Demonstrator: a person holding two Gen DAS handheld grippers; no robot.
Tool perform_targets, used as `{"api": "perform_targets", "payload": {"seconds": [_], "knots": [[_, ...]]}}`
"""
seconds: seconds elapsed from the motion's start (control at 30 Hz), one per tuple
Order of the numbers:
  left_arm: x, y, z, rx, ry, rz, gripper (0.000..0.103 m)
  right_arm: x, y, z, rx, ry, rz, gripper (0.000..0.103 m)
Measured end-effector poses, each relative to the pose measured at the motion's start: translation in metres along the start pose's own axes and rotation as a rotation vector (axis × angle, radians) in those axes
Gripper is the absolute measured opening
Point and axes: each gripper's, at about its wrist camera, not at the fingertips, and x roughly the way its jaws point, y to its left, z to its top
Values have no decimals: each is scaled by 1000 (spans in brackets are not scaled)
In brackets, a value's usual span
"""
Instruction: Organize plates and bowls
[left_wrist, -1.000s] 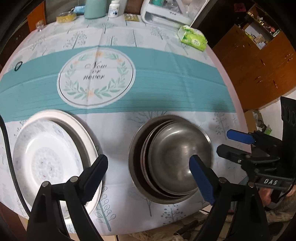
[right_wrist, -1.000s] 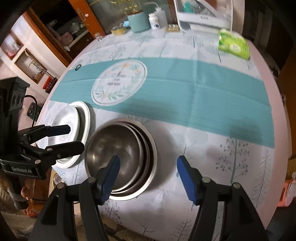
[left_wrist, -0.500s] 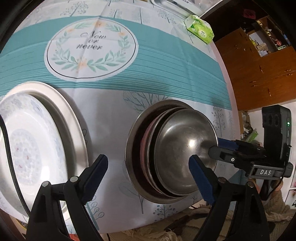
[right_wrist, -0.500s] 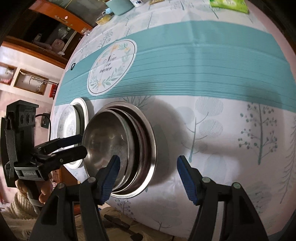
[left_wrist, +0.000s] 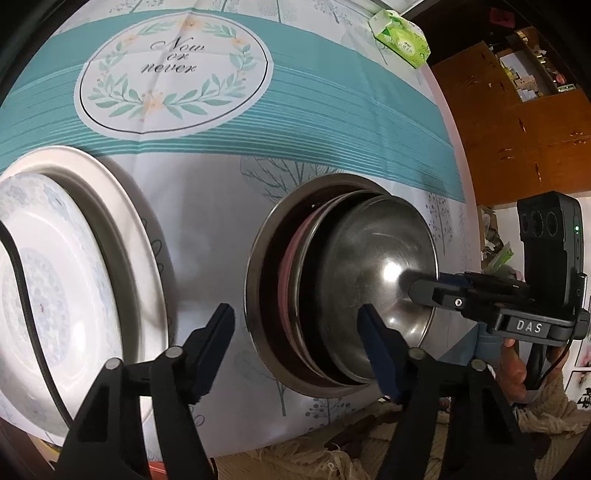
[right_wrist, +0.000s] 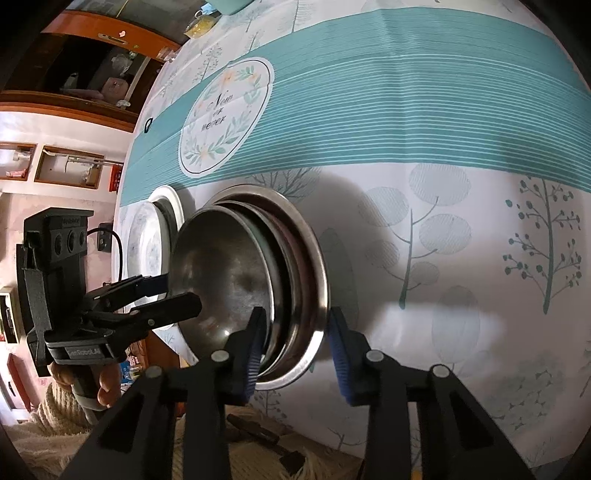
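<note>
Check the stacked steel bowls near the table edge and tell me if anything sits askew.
The top steel bowl sits off-centre in the stack, crowded toward the right tool side, leaving a wide gap inside the outer bowl opposite. The white plates beside them look evenly nested.

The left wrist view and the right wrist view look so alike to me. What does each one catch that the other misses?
Only the left wrist view shows the green tissue pack at the table's far edge and the brown cabinets beyond it.

Only the right wrist view shows the wall shelves and the small black ring lying on the teal stripe.

Both show the nested steel bowls, the white plates beside them and the "Now or never" emblem. Each also sees the other tool: the right gripper and the left gripper, both with jaws open at the top bowl's rim.
</note>
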Motion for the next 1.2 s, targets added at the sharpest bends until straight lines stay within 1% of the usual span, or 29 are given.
{"api": "perform_targets", "payload": {"seconds": [0.03,0.13,0.33,0.4,0.67,0.8,0.9,0.97,1.0,1.03,1.1,1.2], "knots": [[0,1,0,-1,5,1,62,0,-1,1,3,0,-2,28],[3,1,0,-3,22,6,59,0,-3,2,20,0,3,26],[8,-6,0,7,48,19,50,1,0,3,7,1,-33,25],[8,-8,0,14,52,32,49,2,1,3,7,4,-38,25],[5,-8,1,14,68,64,49,4,5,3,-9,13,-47,25],[4,-11,4,9,67,103,55,5,7,3,-25,15,-62,25],[3,-13,4,12,66,123,55,5,7,2,-29,15,-64,26],[1,-13,3,15,66,121,49,5,7,2,-29,15,-64,26],[0,-14,3,19,66,125,45,5,7,2,-30,16,-64,26],[-1,-14,3,21,65,139,42,5,8,2,-32,17,-66,27],[-1,-15,3,17,63,160,39,5,9,2,-38,20,-64,30],[-3,-12,1,-4,66,168,37,5,14,0,-55,23,-74,31]]}}
